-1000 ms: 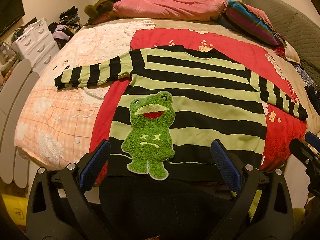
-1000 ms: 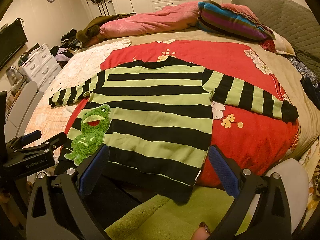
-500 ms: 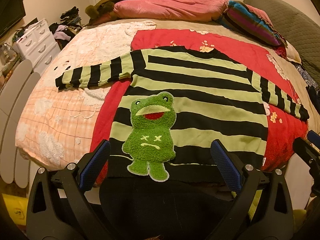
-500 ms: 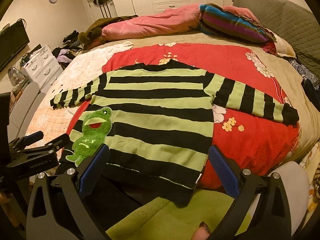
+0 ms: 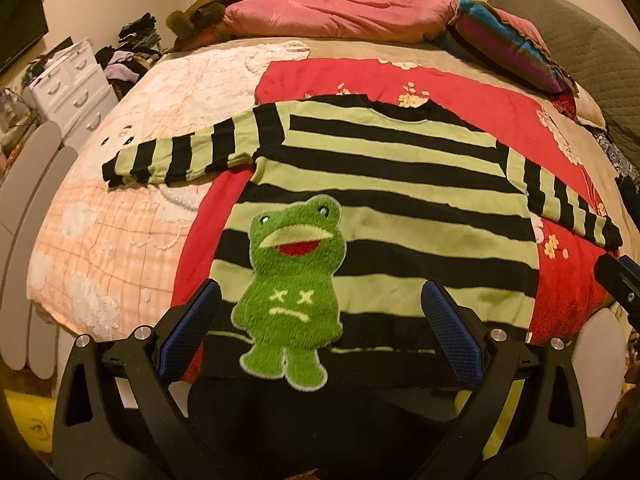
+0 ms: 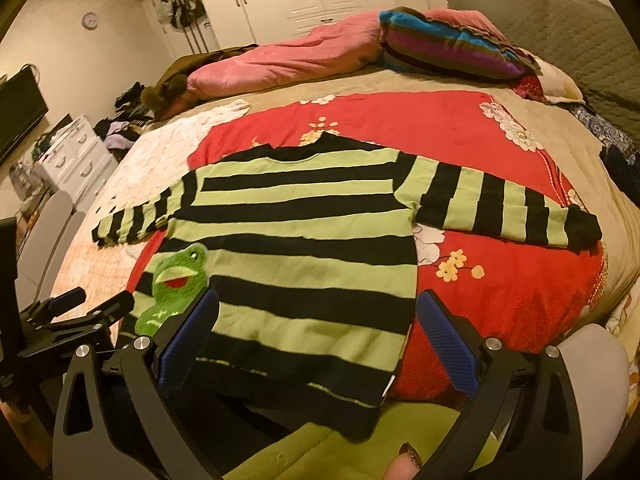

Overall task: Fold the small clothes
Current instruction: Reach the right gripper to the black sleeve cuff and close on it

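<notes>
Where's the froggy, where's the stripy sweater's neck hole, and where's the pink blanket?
frog patch [image 5: 294, 280], left wrist view, on its fuzzy green tummy.
sweater collar [image 5: 394, 113], left wrist view, on the black neck band.
pink blanket [image 6: 280, 66], right wrist view, on its bunched middle.

One sweater [image 5: 384, 200], two claws [image 5: 320, 334] [image 6: 316, 336].

Left gripper [image 5: 320, 332] and right gripper [image 6: 316, 336] both gape wide (nothing between the fingers).

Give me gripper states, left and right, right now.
Left gripper: open, holding nothing, above the hem of the green-and-black striped sweater.
Right gripper: open, holding nothing, above the same hem.
</notes>
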Demonstrator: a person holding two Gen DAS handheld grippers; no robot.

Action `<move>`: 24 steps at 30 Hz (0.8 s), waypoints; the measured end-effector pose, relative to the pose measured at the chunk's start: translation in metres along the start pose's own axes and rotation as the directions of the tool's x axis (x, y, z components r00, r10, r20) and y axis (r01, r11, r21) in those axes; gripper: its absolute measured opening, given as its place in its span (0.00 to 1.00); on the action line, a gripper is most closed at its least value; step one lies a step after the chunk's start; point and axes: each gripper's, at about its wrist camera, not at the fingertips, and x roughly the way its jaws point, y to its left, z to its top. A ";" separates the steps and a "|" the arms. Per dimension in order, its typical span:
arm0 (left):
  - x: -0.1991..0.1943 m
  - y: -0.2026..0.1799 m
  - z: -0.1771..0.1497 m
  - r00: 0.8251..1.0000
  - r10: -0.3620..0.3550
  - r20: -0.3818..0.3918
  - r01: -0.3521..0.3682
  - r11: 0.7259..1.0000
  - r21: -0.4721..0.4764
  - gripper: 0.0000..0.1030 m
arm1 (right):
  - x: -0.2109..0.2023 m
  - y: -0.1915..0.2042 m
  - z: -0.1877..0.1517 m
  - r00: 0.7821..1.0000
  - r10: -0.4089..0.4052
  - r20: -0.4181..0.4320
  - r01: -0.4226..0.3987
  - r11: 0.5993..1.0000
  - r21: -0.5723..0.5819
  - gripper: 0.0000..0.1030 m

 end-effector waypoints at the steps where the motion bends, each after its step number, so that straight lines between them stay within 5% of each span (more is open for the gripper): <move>1: 0.002 -0.002 0.003 1.000 0.004 -0.001 -0.004 1.000 0.004 0.91 | 0.002 -0.003 0.002 1.000 0.000 0.001 0.000 1.000 0.006 0.96; 17: 0.036 -0.030 0.054 1.000 -0.013 0.023 0.013 1.000 0.007 0.91 | 0.039 -0.066 0.041 0.996 -0.077 0.044 0.073 0.994 0.086 0.96; 24: 0.060 -0.044 0.072 1.000 -0.022 0.018 0.023 1.000 -0.002 0.91 | 0.052 -0.125 0.055 0.978 -0.204 0.050 0.194 0.969 0.154 0.96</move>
